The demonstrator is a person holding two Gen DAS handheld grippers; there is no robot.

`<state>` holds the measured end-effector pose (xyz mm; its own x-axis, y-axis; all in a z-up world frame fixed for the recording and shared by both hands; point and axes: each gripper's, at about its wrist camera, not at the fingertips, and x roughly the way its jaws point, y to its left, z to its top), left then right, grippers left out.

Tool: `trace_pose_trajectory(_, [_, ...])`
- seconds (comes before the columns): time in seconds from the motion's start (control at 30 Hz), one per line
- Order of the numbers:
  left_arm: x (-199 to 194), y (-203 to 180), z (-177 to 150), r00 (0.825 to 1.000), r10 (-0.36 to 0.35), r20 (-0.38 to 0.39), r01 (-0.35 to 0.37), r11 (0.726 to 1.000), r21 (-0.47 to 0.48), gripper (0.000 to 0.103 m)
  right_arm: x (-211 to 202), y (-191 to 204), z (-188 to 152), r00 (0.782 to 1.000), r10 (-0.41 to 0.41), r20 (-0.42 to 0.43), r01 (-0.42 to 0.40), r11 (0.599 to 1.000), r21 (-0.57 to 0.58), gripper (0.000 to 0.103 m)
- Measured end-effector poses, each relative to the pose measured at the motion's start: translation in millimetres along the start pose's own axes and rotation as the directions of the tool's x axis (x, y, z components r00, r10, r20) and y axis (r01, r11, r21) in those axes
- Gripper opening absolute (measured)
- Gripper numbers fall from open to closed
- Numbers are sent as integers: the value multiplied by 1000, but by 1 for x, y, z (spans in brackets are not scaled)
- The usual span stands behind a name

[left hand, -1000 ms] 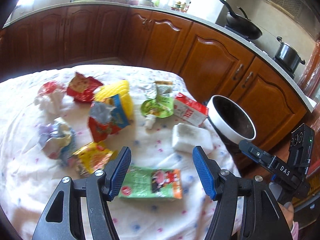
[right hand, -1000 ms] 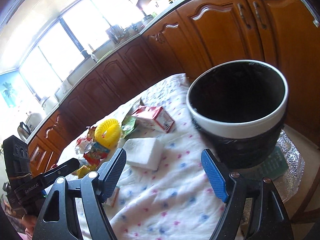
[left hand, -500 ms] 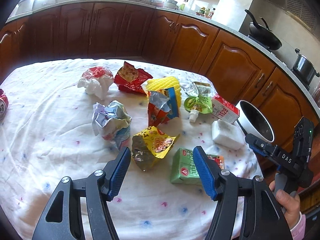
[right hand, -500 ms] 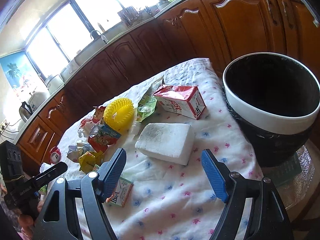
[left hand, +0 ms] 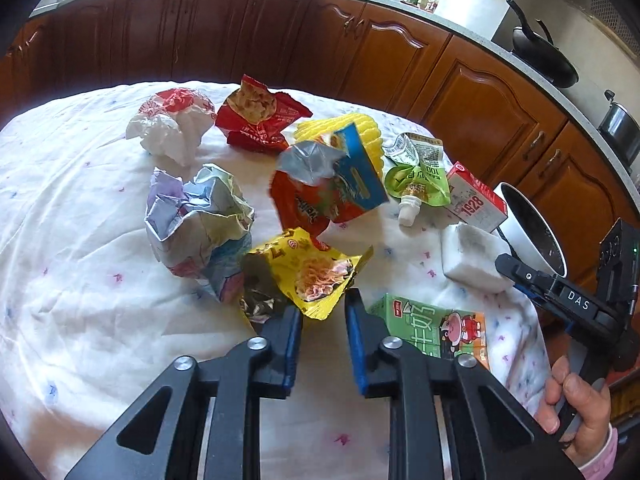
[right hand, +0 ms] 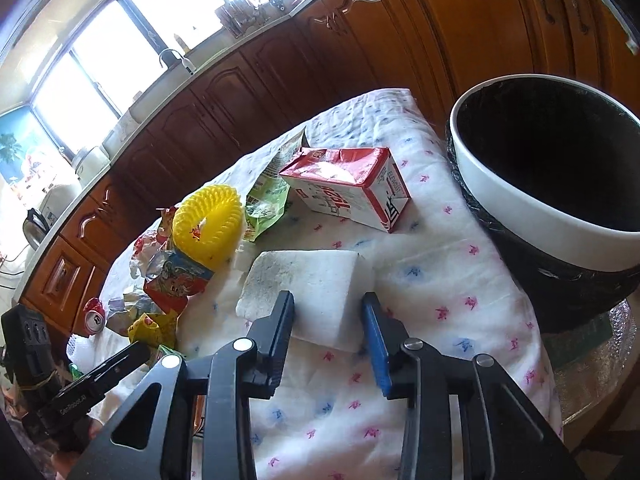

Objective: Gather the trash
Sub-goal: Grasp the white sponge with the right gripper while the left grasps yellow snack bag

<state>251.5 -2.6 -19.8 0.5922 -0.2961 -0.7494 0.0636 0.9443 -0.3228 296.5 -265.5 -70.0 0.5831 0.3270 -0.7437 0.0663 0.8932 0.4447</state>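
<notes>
Trash lies on a white flowered tablecloth (left hand: 80,300). My left gripper (left hand: 322,320) has its jaws narrowed around the near corner of a yellow noodle wrapper (left hand: 308,272). My right gripper (right hand: 328,316) has its jaws narrowed on either side of a white sponge block (right hand: 308,284), seen also in the left wrist view (left hand: 472,256). A black bin with a white rim (right hand: 520,196) stands just right of the table. Whether either grip is tight I cannot tell.
Other trash: crumpled paper (left hand: 196,224), a white and red wrapper (left hand: 172,128), a red snack bag (left hand: 260,120), a yellow ribbed ring (right hand: 208,228), a green pouch (left hand: 416,176), a red carton (right hand: 352,188), a green carton (left hand: 436,328). Wooden cabinets (left hand: 480,92) surround the table.
Both grippers moved in and their jaws narrowed: the left onto the yellow wrapper's corner, the right around the white sponge block. Half a second ago both were wide open.
</notes>
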Motion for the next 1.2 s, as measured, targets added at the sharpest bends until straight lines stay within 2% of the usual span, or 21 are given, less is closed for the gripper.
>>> trace_pose_trajectory(0.03, [1, 0, 0, 1000, 5, 0, -5, 1000, 5, 4, -2, 1, 0, 1000, 0, 7, 0, 1000, -7, 28])
trace_pose_trajectory(0.13, [-3, -1, 2, 1000, 0, 17, 0, 1000, 10, 1, -10, 3, -1, 1000, 5, 25, -4, 1000, -21, 24])
trace_pose_trajectory(0.37, [-30, -16, 6, 995, -34, 90, 29, 998, 60, 0, -31, 5, -1, 998, 29, 62, -27, 999, -26, 21])
trace_pose_trajectory(0.67, [-35, -53, 9, 988, -115, 103, 99, 984, 149, 0, -72, -5, 3, 990, 25, 141, -24, 1000, -6, 20])
trace_pose_trajectory(0.83, [-38, -67, 14, 984, -138, 116, 115, 976, 186, 0, -92, -15, 5, 983, 11, 181, -12, 1000, 8, 20])
trace_pose_trajectory(0.93, [-39, -61, 14, 985, -138, 105, 118, 977, 178, 0, -99, -21, 5, 981, 10, 193, -12, 1000, 14, 20])
trace_pose_trajectory(1.13, [-37, -39, 8, 993, -72, 90, 61, 990, 127, 2, -92, -24, 1, 983, 28, 183, -32, 999, 20, 20])
trace_pose_trajectory(1.2, [-38, -34, 5, 995, -56, 86, 46, 993, 113, 8, -89, -24, -1, 984, 36, 174, -40, 999, 18, 20])
